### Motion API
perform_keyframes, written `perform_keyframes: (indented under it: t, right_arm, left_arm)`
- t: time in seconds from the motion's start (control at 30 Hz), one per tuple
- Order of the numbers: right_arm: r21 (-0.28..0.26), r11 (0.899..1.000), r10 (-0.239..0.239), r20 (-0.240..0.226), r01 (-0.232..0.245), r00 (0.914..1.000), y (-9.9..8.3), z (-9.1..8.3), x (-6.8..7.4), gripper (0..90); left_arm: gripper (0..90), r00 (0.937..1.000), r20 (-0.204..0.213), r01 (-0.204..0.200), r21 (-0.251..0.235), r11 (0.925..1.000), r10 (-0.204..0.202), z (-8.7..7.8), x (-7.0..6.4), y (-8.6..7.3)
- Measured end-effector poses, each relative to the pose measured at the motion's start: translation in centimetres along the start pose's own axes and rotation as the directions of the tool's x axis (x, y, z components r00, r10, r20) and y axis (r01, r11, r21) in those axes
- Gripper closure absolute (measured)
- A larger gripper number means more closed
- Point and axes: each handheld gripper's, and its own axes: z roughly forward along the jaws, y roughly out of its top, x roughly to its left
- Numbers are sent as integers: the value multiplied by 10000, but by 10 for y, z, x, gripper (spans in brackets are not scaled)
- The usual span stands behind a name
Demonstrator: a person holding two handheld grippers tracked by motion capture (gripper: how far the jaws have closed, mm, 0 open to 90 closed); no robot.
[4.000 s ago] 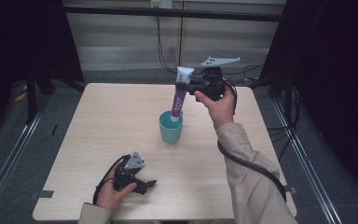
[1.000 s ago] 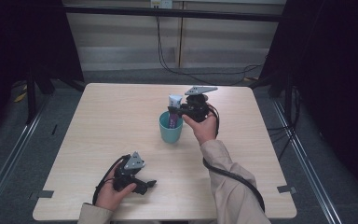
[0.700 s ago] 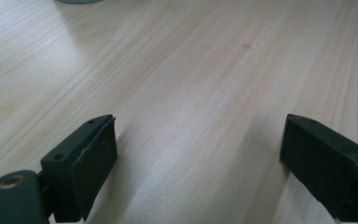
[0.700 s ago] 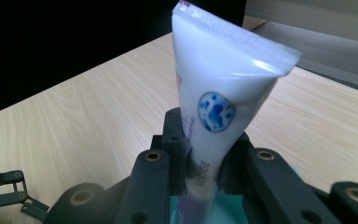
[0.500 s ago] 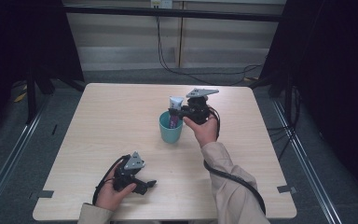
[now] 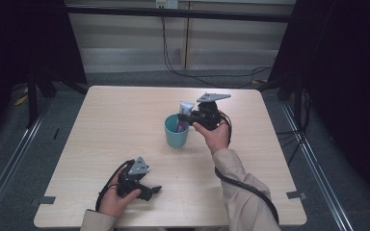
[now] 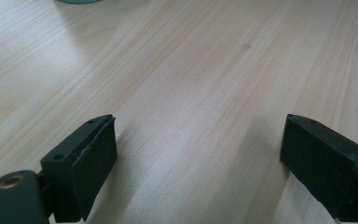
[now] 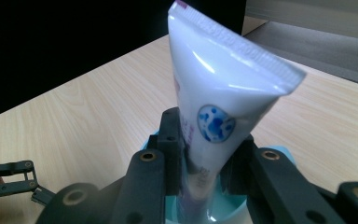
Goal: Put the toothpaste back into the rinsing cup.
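A teal cup [image 6: 176,134] stands near the middle of the wooden table [image 6: 125,120]. A white and purple tube [image 6: 185,108] stands upright in it, crimped end up. My right gripper [image 6: 192,117] reaches in from the cup's right and is shut on the tube just above the rim. In the right gripper view the jaws press both sides of the tube [image 8: 223,93], with the cup [image 8: 223,210] below them. My left gripper [image 6: 151,191] rests on the table near the front left, pointing right. Its jaws stand wide apart over bare wood [image 7: 200,123], holding nothing.
The cup's base [image 7: 77,1] peeks in at the top edge of the left gripper view. A cable [image 6: 245,185] trails from the right gripper along the sleeve. Dark curtains and a floor rail [image 6: 9,163] flank the table.
The right gripper has lowered the tube from above the cup down into it, and in the last second it has barely moved. The left gripper has stayed put.
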Motion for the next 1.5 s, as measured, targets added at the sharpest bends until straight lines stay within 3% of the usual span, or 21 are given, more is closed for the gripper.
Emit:
perform_keyframes:
  t: [0.43,0.63,0.83,1.5]
  right_arm:
    - [1,10000,-25,-35,25,10000,-6,-3,0,719]
    - [74,10000,-24,-49,24,10000,-6,-4,1,621]
    - [233,9997,-4,321,-3,9995,-6,-9,0,489]
    - [400,9991,78,560,-101,9984,-11,-25,-4,379]
  left_arm:
    - [105,10000,2,-1,9,10000,1,0,0,0]
    - [105,10000,0,-2,11,10000,2,0,0,0]
    - [105,10000,-8,0,2,10000,0,0,0,0]
    - [105,10000,4,25,4,10000,-25,0,0,0]
